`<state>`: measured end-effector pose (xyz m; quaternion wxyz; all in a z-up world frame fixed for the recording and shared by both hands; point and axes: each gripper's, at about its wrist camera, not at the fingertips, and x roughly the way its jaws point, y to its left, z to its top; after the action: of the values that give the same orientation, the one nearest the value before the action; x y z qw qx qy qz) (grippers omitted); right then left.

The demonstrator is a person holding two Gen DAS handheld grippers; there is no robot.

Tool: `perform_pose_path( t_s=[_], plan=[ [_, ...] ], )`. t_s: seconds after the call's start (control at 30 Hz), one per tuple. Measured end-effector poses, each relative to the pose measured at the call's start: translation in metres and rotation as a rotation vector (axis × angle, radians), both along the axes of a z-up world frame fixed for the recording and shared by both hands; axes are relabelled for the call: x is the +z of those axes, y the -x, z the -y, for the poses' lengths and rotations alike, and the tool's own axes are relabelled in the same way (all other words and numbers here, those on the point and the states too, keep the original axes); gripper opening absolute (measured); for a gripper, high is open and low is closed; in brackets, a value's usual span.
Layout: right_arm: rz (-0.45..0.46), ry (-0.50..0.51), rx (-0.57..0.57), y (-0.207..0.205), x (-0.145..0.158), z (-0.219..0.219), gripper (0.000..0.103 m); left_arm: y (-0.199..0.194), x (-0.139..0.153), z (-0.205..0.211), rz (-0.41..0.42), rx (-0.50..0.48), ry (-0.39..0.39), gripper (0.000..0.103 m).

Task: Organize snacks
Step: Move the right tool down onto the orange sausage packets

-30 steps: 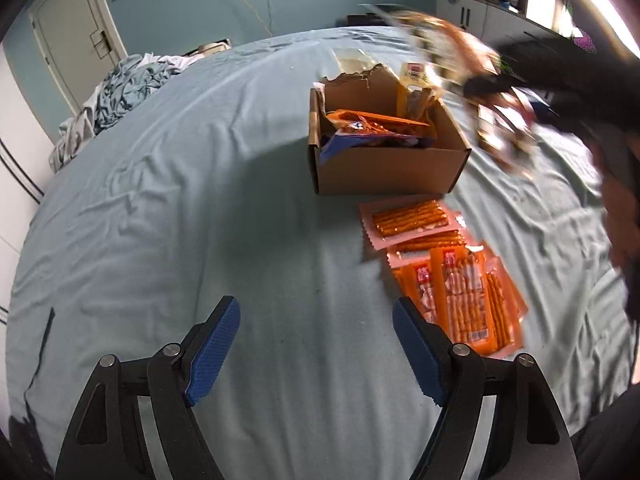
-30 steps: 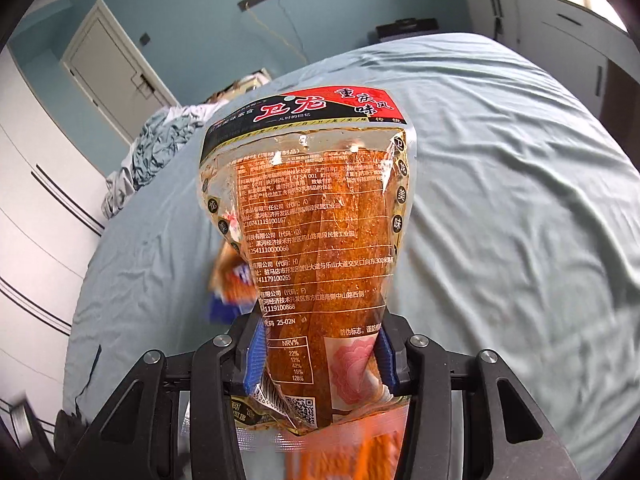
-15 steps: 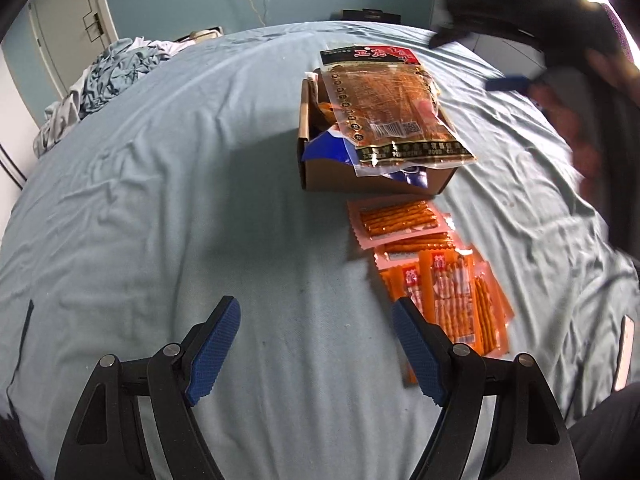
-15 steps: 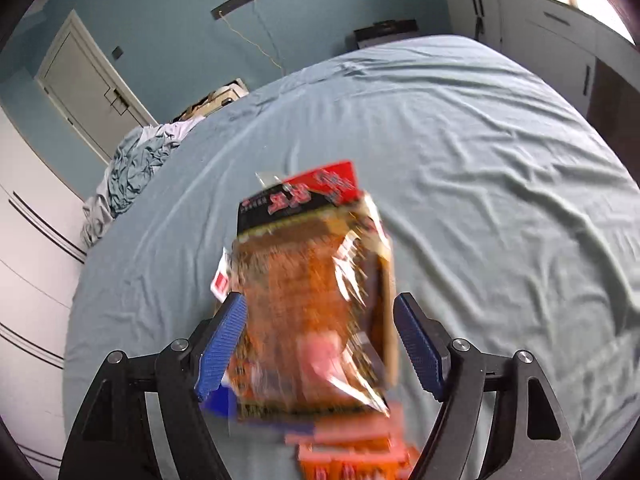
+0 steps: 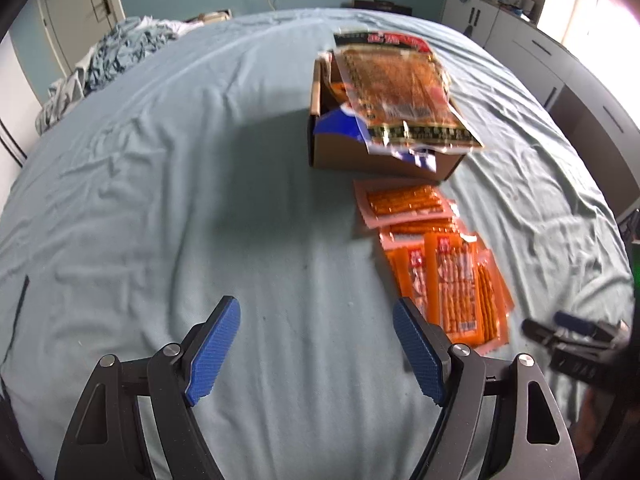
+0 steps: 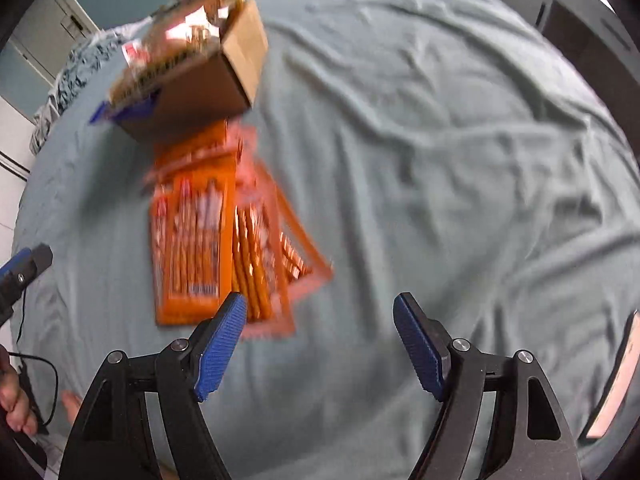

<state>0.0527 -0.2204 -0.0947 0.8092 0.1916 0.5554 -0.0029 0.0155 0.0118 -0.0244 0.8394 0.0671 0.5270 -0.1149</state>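
Left wrist: our left gripper (image 5: 316,346) is wide open, empty; big snack bag (image 5: 400,92) lies atop the cardboard box (image 5: 372,160), overhanging, so it could slide off.

Right wrist: our right gripper (image 6: 320,344) is open, empty, near the orange packs (image 6: 208,240) on the bed (image 6: 460,140); overlapping packs risk a double grab.

Right gripper (image 6: 318,344) released snack bag (image 5: 400,92) onto box (image 5: 372,156).

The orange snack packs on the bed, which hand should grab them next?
Probably the right. The right gripper is open and empty, with the orange snack packs just ahead of its left finger. The left gripper, also open, faces bare bedsheet.
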Motion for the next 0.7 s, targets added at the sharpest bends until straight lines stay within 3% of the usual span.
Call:
perform_pose_path(
  t_s=[0.13,0.33,0.47,0.7],
  plan=[
    [0.059,-0.053,0.040,-0.017,0.001,-0.017,0.075,-0.001,-0.002,0.004,0.015,-0.002,-0.038,0.079],
    [0.147,0.024,0.146,-0.034,0.002,-0.064,0.075,-0.004,-0.004,-0.004,0.007,0.026,-0.024,0.079],
    [0.128,0.060,0.162,-0.049,-0.020,-0.079,0.075,-0.008,-0.008,-0.003,-0.008,0.035,-0.022,0.079],
    [0.179,0.196,0.189,-0.061,-0.024,-0.098,0.079,-0.007,-0.014,0.006,-0.010,0.007,-0.053,0.079]
  ],
)
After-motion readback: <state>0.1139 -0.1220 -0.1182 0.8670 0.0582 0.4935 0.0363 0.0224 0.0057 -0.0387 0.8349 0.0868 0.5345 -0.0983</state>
